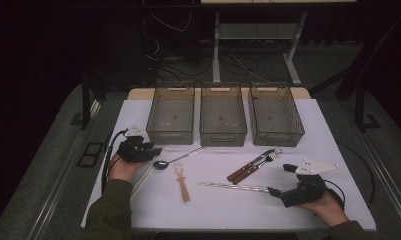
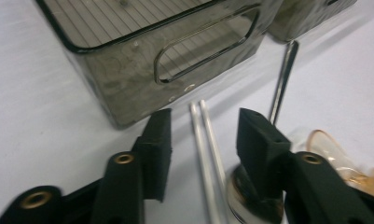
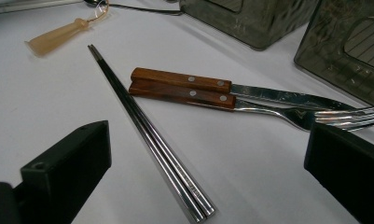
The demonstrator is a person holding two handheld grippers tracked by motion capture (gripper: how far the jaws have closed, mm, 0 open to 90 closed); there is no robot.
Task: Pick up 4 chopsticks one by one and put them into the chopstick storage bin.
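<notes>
Chopsticks point(image 1: 234, 187) lie at lower centre of the high view, tips by my right gripper point(image 1: 278, 181). In the left gripper view, my left gripper point(image 2: 204, 140) stands half open astride thin metal rods point(image 2: 205, 140), pressing nothing. In the right gripper view, jaws gape wide around the chopsticks point(image 3: 152, 140), untouched.

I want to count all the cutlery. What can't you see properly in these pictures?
- Spoon bowl, left gripper view: hidden behind a black jaw.
- Fork tines, right gripper view: cut off by the right edge.
- Clear chopsticks, high view: too faint against the table.
</notes>
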